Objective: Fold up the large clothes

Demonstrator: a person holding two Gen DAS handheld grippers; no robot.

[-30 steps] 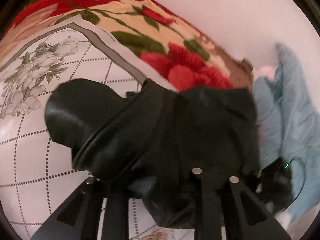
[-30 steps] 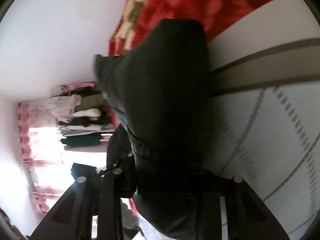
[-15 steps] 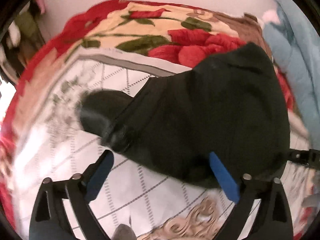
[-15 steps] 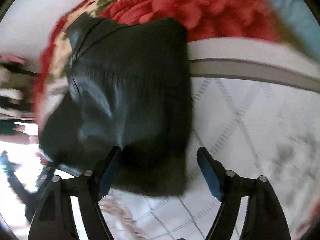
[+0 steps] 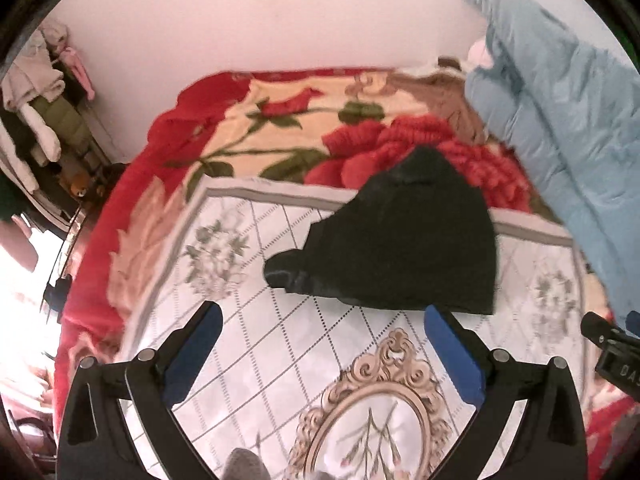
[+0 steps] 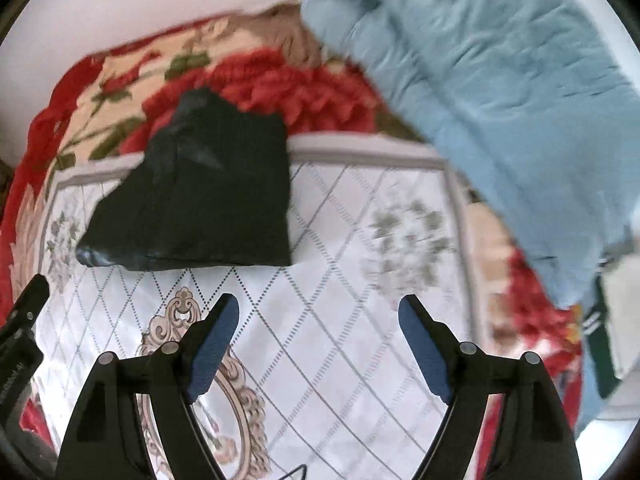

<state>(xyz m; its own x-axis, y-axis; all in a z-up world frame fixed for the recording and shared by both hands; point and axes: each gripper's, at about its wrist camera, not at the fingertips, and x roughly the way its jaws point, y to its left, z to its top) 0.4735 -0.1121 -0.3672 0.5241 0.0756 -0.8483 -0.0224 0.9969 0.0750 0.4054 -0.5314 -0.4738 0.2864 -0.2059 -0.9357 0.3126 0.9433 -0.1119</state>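
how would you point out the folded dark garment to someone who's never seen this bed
Find the white quilted sheet with grey diamond stitching. At its far edge, overlapping the red rose blanket, lies the folded black garment: the only dark, plain piece.

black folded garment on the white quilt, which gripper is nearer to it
Left. The left gripper hangs open just short of the black folded garment's near edge; the right gripper hangs open further back, off its right corner.

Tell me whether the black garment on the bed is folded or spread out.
Folded: the black garment lies as a compact bundle with straight edges on the white quilt, free of both tongs.
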